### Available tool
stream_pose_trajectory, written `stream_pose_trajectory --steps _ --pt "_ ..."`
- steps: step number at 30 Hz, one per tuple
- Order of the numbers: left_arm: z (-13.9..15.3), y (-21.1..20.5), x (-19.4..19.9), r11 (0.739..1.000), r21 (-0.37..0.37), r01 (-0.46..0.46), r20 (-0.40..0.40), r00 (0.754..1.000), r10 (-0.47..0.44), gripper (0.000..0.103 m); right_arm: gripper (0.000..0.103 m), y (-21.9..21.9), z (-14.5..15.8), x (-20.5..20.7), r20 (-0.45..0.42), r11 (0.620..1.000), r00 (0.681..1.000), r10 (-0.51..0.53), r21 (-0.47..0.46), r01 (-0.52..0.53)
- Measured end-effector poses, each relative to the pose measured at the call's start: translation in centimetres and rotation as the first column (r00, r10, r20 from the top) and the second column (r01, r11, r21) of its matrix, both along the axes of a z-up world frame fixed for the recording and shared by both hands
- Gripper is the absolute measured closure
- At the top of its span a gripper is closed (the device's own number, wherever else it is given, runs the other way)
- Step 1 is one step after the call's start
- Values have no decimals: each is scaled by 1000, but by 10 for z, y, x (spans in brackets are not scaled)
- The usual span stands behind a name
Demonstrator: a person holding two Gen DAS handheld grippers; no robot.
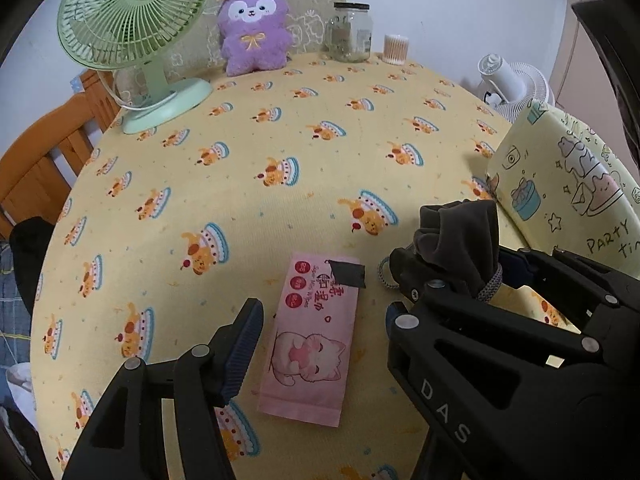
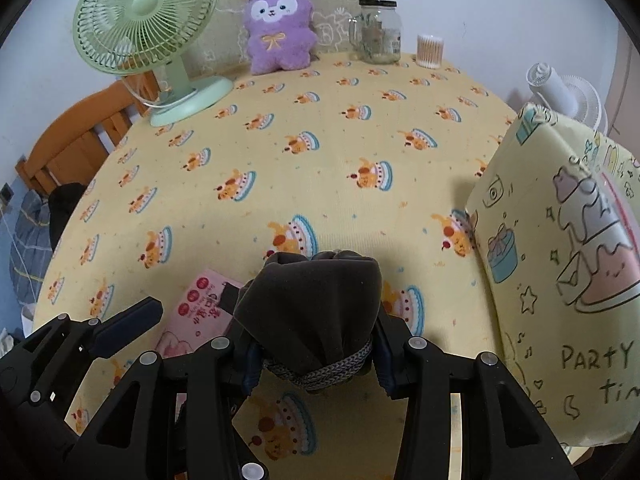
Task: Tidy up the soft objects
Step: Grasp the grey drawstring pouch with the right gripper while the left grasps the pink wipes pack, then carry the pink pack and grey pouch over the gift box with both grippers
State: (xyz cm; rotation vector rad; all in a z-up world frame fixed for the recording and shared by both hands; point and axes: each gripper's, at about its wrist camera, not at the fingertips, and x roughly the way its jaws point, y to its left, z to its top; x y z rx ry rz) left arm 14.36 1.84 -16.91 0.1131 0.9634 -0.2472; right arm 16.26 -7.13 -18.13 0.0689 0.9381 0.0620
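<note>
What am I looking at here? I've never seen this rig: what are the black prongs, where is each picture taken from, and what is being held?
The black prongs are two-finger grippers, one held in each of a person's hands. Each carries a wide-angle camera looking forward along its fingers, so one picture is from the left gripper, the other from the right.

In the left camera's view, the left gripper stands open above a pink wipes pack lying flat on the yellow tablecloth, not gripping it. The right gripper is shut on a dark cloth bundle with a grey braided cord around it.

At the far edge stand a green fan, a purple plush toy, a glass jar and a tub of cotton swabs. A pale yellow cushion printed "Party" sits on the right.
</note>
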Motion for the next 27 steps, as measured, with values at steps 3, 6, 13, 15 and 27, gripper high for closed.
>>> stream_pose_trajectory --steps 3,6,13,15,27 --pt "-5 1 0 1000 -14 -9 2 1000 9 37 55 1 -5 2 -11 1000 1000 3 -15 -3" --pt "-5 2 -1 1000 -17 -19 20 1000 19 45 55 3 -7 1 -2 1000 1000 2 -20 -2" --pt "3 8 -1 988 -108 -108 26 993 112 63 55 6 3 7 -4 999 1000 19 -41 -19" --pt "9 5 -3 990 -97 -104 46 993 109 63 55 4 7 6 8 999 1000 24 -39 -23" --pt "49 3 -17 989 -85 -119 148 980 131 63 55 0 47 -9 102 998 993 50 -34 -47"
